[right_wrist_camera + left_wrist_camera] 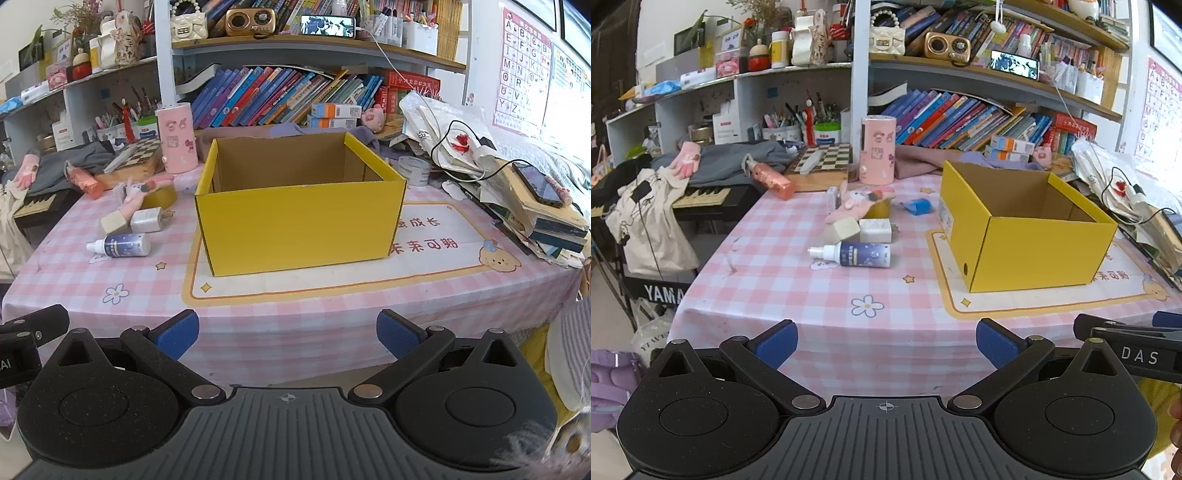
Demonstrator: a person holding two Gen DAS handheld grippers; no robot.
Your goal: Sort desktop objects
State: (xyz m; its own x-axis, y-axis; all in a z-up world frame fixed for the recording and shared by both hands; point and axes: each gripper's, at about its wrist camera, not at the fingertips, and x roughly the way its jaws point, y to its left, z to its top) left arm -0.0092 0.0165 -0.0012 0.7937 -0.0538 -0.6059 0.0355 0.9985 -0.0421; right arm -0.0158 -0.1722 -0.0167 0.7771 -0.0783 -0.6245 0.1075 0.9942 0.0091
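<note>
Nearest, the left gripper [886, 341] and the right gripper [287, 334] are hovering side by side over the near edge of the table, each with its blue-padded jaws standing wide and nothing between them. Beneath them the pink checked tablecloth [820, 295] is covering the table, and a cream mat with an orange border [436, 258] is lying on it. On that mat the yellow cardboard box [299, 225] is sitting upright, its open top facing up, its interior showing bare brown card, its long axis running left to right in the right wrist view. Left of the box, well apart from both grippers, the white spray bottle [855, 254] with a blue label is lying on its side, long axis across the view, nozzle pointing left. Just behind it two pale blocks [858, 229] are lying together, then a pink plush toy [857, 201] and a small blue object [918, 206]. Farther back a pink cylinder [877, 149] is standing upright beside a chessboard [822, 157]. Beyond, bookshelves [280, 92] are lining the wall, and stacked papers with a phone [539, 184] are crowding the table's right edge.
</note>
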